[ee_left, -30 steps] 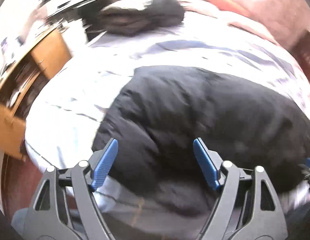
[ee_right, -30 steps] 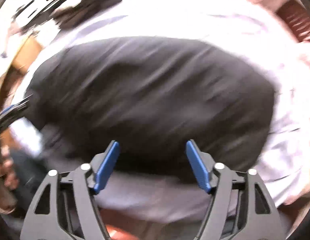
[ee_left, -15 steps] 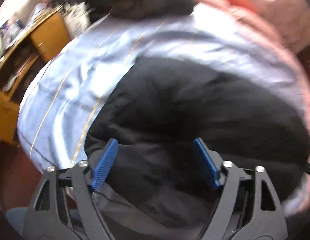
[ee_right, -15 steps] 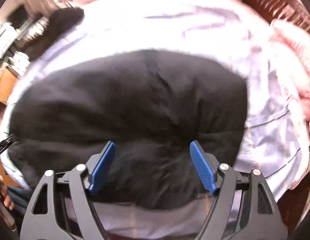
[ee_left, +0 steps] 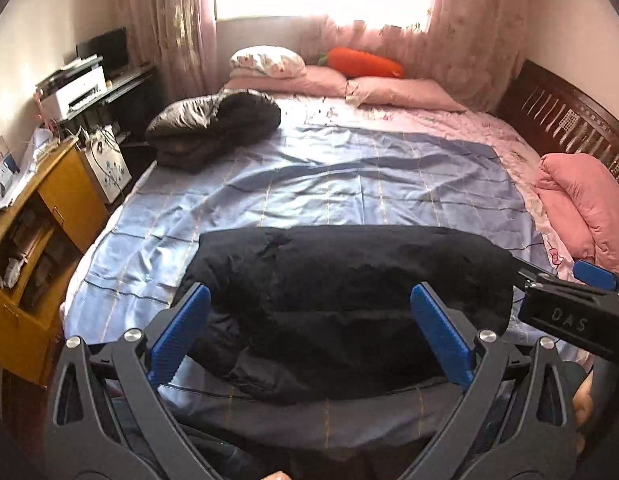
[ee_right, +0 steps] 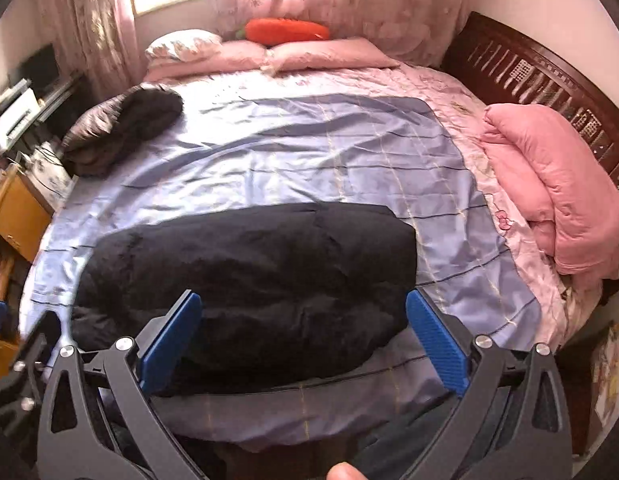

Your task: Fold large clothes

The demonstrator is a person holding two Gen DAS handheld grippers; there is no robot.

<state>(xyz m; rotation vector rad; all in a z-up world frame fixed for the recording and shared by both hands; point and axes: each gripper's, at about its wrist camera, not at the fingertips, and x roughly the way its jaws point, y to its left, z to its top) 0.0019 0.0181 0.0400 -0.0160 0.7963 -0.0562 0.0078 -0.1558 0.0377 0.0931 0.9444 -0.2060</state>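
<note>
Both tongs — left tongs [ee_left: 309, 332], right tongs [ee_right: 303, 330] — hang released above the folded black coat [ee_right: 253, 264] on the bed [ee_right: 309, 152]; fold looks finished — next, likely lift it aside

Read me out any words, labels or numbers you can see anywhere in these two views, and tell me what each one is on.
"DAS" – raised letters on the black body of the right gripper, seen at the right edge of the left wrist view.
Papers and a photo on the wooden cabinet: too small and blurred to read.
White printer: no readable label.
Black jacket, blue sheet, pink quilt: no text visible.
</note>
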